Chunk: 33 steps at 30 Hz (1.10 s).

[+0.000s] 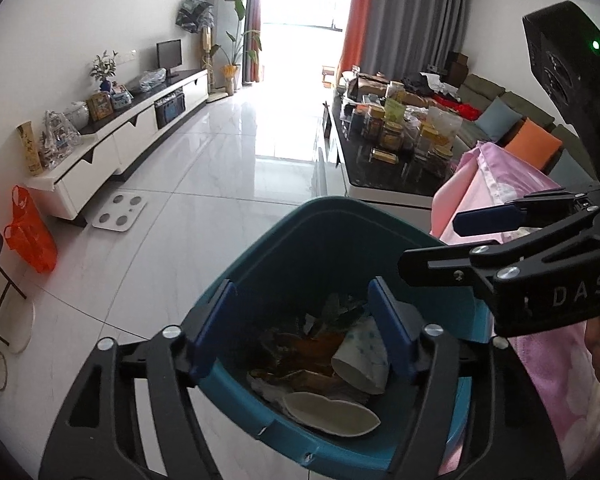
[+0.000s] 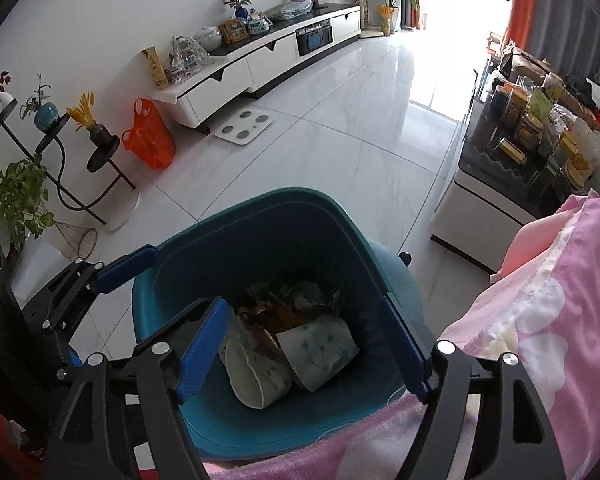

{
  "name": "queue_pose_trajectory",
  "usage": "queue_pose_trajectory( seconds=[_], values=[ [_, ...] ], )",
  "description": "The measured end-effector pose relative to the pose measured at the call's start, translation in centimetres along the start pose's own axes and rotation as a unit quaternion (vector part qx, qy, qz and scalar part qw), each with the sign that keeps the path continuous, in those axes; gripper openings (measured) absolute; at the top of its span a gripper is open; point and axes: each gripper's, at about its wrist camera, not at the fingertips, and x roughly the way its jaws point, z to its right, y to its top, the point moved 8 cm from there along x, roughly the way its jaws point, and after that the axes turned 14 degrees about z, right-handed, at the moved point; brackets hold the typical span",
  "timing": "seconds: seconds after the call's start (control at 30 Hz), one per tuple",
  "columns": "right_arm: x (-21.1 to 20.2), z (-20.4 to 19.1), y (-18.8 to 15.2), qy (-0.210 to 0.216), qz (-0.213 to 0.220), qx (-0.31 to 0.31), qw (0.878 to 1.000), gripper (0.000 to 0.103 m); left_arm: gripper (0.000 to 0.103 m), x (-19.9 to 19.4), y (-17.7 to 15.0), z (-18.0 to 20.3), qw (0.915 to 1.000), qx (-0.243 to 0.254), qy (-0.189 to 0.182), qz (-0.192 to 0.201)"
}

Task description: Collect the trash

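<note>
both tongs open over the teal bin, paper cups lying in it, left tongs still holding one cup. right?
Not quite. The left tongs hold nothing: the left wrist view shows their pads apart with only air between them. The rest stands: the right tongs are open too, above the teal bin, and the paper cups lie inside.

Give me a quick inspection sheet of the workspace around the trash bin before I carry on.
Surface: glossy white tile floor, bare near the bin.
Job's things: teal trash bin holds two paper cups, a flattened white dish and brownish scraps.
Clutter: orange plastic bag and white scale on the floor; jars crowd the coffee table.
Grippers: left gripper and right gripper over the bin, open, empty.
Cables: nothing seen.
Surroundings: pink cloth beside bin, TV cabinet, plant stand.
</note>
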Motion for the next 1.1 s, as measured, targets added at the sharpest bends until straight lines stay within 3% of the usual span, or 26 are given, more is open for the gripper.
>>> queue_pose_trajectory(
  seconds=[0.2, 0.27, 0.43, 0.77, 1.1],
  values=[
    [-0.9, -0.1, 0.6, -0.013, 0.017, -0.011, 1.0, 0.081, 0.082, -2.2, 0.8, -1.4, 0.9998, 0.001, 0.012, 0.018],
    [-1.5, -0.2, 0.9, -0.019, 0.029, -0.016, 0.999, 0.088, 0.086, -3.1, 1.0, -1.9, 0.9995, 0.001, 0.017, 0.025],
    [-2.5, 0.0, 1.5, -0.031, 0.046, -0.023, 0.998, 0.091, 0.095, -5.1, 1.6, -3.1, 0.9988, 0.003, 0.032, 0.038],
    [-6.2, 0.5, 1.9, -0.051, 0.082, -0.024, 0.995, 0.096, 0.097, -10.0, 3.4, -4.2, 0.9964, 0.0, 0.053, 0.066],
    [-12.4, 2.1, 1.2, -0.075, 0.133, -0.012, 0.988, 0.096, 0.097, -15.8, 5.8, -2.3, 0.9932, 0.006, 0.047, 0.106]
  ],
)
